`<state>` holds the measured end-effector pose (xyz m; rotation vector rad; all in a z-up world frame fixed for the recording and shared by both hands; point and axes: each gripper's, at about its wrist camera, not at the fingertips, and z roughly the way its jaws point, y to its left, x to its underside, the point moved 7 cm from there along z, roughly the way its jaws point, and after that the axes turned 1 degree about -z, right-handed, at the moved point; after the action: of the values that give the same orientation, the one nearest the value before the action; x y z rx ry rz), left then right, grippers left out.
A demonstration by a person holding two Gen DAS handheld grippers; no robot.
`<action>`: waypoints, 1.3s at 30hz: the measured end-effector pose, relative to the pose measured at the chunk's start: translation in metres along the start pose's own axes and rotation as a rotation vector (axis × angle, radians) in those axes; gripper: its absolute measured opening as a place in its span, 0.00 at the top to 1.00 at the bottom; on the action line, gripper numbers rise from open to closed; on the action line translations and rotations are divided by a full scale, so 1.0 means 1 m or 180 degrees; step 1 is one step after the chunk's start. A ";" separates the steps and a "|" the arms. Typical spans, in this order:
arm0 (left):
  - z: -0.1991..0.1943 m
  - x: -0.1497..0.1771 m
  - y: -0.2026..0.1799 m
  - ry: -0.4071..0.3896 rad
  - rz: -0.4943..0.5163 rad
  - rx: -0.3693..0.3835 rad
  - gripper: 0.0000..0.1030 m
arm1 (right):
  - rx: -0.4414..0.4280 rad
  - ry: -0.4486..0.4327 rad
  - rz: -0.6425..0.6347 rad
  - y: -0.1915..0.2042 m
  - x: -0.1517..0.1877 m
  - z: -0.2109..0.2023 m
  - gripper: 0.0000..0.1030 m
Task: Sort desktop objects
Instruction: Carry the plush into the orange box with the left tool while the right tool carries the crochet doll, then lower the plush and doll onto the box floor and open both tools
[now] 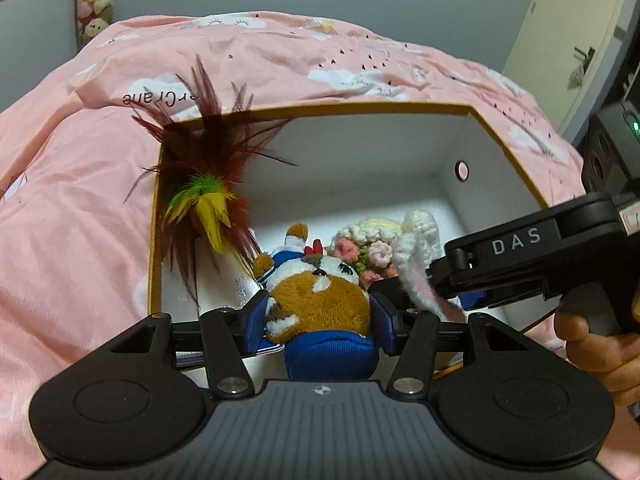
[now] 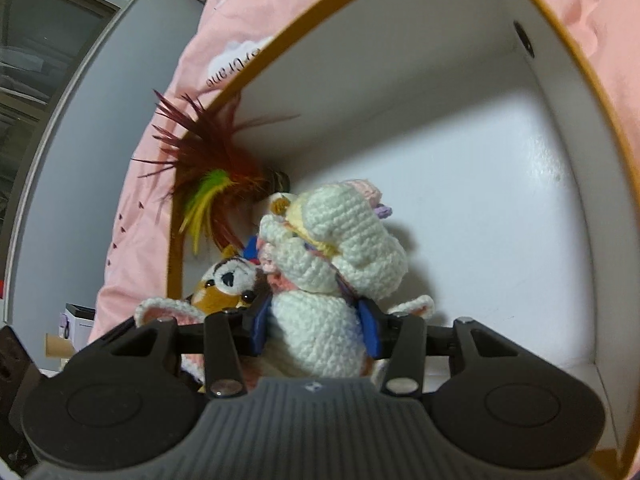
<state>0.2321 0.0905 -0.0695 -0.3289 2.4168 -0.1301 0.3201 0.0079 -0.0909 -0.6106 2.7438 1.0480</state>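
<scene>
A white box with an orange rim [image 1: 360, 106] lies on a pink quilt. My left gripper [image 1: 318, 322] is shut on a brown and white plush dog [image 1: 316, 300] in a blue outfit, held just inside the box. My right gripper [image 2: 316, 330] is shut on a white crocheted bunny [image 2: 332, 264] with flowers, also inside the box [image 2: 460, 184]. The bunny shows in the left wrist view [image 1: 384, 248] beside the dog, with the right gripper [image 1: 452, 284] coming in from the right. The dog's face [image 2: 230, 282] shows to the bunny's left.
A feather toy [image 1: 204, 184] in dark red, green and yellow leans in the box's left corner; it also shows in the right wrist view [image 2: 212, 184]. The pink quilt [image 1: 80, 200] surrounds the box. A black device [image 1: 612, 148] stands at the right.
</scene>
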 end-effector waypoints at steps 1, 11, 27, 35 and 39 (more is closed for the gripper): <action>0.002 0.001 -0.001 0.0022 0.0009 0.0012 0.39 | 0.0025 0.0011 -0.0008 -0.001 0.000 0.002 0.52; 0.006 0.006 0.009 0.0142 -0.0197 0.0143 0.40 | 0.0388 0.0036 -0.0373 -0.002 0.003 -0.007 0.48; -0.006 0.001 0.035 0.0321 -0.0534 0.0428 0.41 | 0.1006 -0.0047 -0.1611 0.051 0.010 -0.014 0.52; -0.007 0.006 0.039 0.0360 -0.0515 0.0438 0.42 | 0.1162 0.0238 -0.1625 0.035 0.017 0.013 0.55; -0.004 0.009 0.035 0.0389 -0.0443 0.0443 0.42 | 0.1171 0.0353 -0.1368 0.011 0.013 0.020 0.52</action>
<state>0.2158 0.1216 -0.0787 -0.4362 2.4880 -0.3890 0.3035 0.0249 -0.1026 -1.1461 2.6135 0.4142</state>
